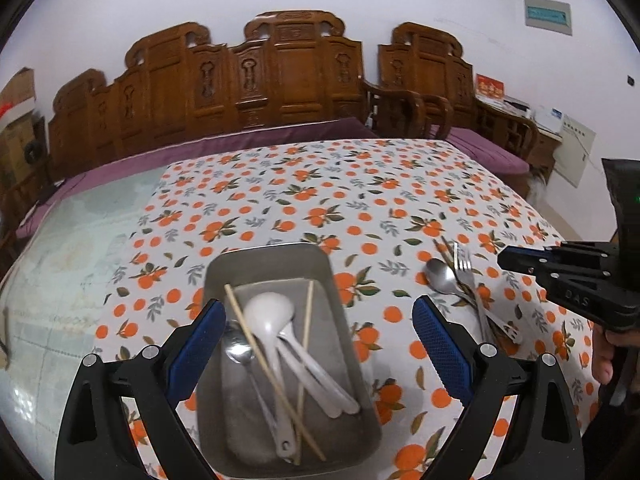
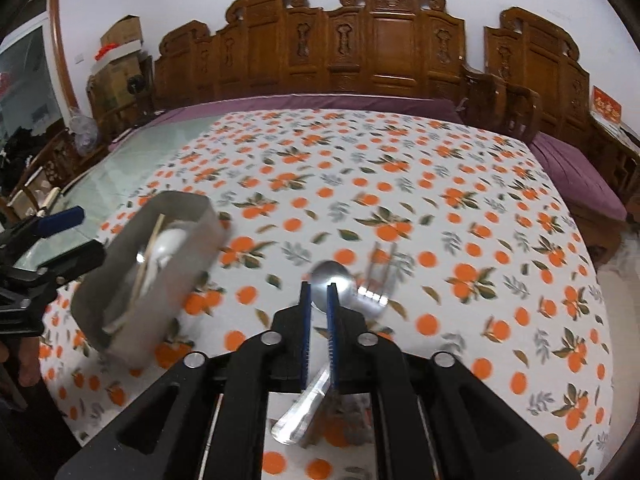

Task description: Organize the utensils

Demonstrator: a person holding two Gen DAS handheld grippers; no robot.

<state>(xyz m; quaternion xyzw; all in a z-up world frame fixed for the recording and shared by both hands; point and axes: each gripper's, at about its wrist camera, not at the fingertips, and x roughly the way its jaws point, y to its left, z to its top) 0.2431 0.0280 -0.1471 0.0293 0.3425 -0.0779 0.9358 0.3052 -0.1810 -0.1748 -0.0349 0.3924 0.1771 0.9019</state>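
A metal tray (image 1: 276, 258) sits on the orange-print tablecloth and holds white plastic spoons (image 1: 272, 314), a metal spoon (image 1: 239, 346) and wooden chopsticks (image 1: 276, 384). My left gripper (image 1: 318, 330) is open, its blue pads either side of the tray. To the right lie a metal spoon (image 1: 440, 276), a fork (image 1: 466, 268) and chopsticks (image 1: 444, 250). In the right wrist view my right gripper (image 2: 319, 292) is shut on the metal spoon (image 2: 330, 280), beside the blurred fork (image 2: 376, 280). The tray (image 2: 192, 236) lies to its left.
The tablecloth (image 2: 400, 168) covers the right part of a glass-topped table (image 1: 72, 248). Carved wooden benches with purple cushions (image 1: 260, 80) stand behind it. Cardboard boxes (image 2: 120, 52) are stacked at the far left. The right gripper's body (image 1: 568, 276) shows at the right edge.
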